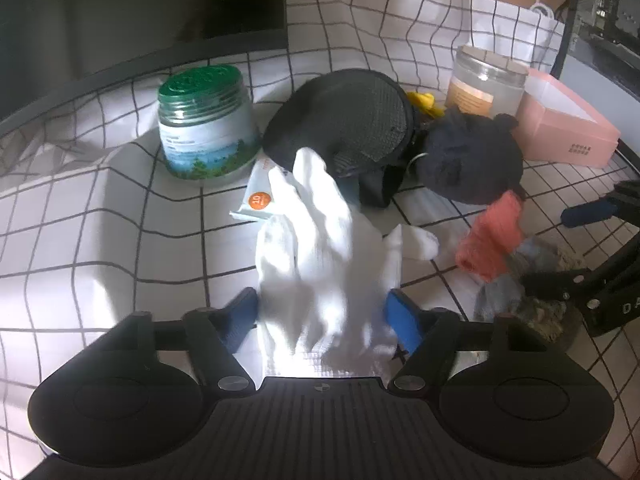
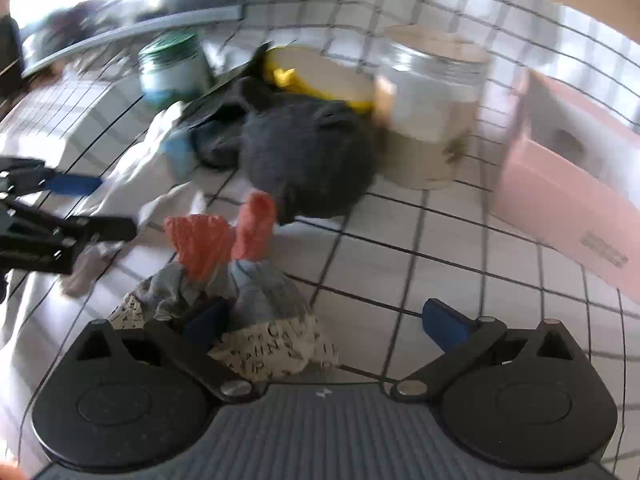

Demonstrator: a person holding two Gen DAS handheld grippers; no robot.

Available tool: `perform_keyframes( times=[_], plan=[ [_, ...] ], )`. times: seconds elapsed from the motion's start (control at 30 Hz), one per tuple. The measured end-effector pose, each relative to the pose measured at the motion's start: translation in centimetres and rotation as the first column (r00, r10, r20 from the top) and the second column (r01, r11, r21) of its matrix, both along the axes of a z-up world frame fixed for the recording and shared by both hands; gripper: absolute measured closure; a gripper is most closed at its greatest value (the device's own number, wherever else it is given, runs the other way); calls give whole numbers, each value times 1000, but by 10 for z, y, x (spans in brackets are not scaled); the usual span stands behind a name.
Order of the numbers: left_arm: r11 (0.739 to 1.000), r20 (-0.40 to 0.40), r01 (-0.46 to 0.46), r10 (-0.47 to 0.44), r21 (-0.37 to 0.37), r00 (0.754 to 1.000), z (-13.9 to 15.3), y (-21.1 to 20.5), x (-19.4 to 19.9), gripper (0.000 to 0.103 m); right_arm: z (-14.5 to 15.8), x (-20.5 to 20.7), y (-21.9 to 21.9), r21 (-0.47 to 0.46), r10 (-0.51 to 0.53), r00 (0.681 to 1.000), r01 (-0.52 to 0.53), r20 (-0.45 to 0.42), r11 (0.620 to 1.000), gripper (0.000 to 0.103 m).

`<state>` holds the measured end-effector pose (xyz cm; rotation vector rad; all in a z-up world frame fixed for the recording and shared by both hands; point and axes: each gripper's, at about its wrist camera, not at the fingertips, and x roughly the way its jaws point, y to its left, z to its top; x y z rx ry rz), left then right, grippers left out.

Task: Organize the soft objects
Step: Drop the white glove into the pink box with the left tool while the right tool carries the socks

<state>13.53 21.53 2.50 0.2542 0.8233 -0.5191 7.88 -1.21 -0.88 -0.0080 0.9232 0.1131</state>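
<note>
White cloth with thin black squares (image 1: 100,208) covers the table, and it runs up the back like a wall.

On it sits a jar with a green lid (image 1: 206,120) on the left side. A clear jar (image 1: 486,80) stands at the back, with a pink box (image 1: 564,120) just beside it. A black mesh pouch (image 1: 352,120) lies in the middle, and a small white packet with an orange dot (image 1: 258,196) pokes out by its front edge. A dark round plush toy (image 1: 472,160) leans against the pouch. Something yellow (image 1: 424,102) peeks out behind them (too hidden to tell what it is).

The left gripper (image 1: 324,316) has its jaws partly open, one blue pad on each side of a white sock (image 1: 320,240). The sock bunches up between the pads and seems pinched there, with its far end hanging out toward the pouch.

The right gripper (image 2: 328,324) has its jaws wide open and holds nothing. Its left pad pokes into a heap of socks: an orange sock (image 2: 216,236), a grey-blue one (image 2: 256,292) and one with black letters on it (image 2: 272,348). The heap lies on the cloth just in front of the plush toy. This view is blurry.
</note>
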Motion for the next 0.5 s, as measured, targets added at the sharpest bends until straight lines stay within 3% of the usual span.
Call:
perform_keyframes(
  times=[0.03,0.07,0.17,0.23,0.33,0.5],
  plan=[
    [1000,11,-6,6,-12,1000,1,2,-3,70,4,-1,0,21,6,1000,-6,7,1000,5],
    [1000,5,-5,5,-30,1000,2,4,-5,79,10,-3,1,53,10,1000,-11,23,999,5],
    [999,6,-30,30,-45,1000,2,9,-13,80,20,-5,13,124,70,996,-75,47,989,5],
    [998,7,-40,41,-49,999,3,11,-20,80,18,-2,28,105,106,994,-110,40,988,5],
    [996,1,-64,64,-65,998,6,15,-29,80,12,7,46,60,141,990,-143,26,988,15],
    [992,-10,-82,81,-95,997,18,16,-43,83,16,4,49,9,187,982,-187,12,982,74]
  ],
)
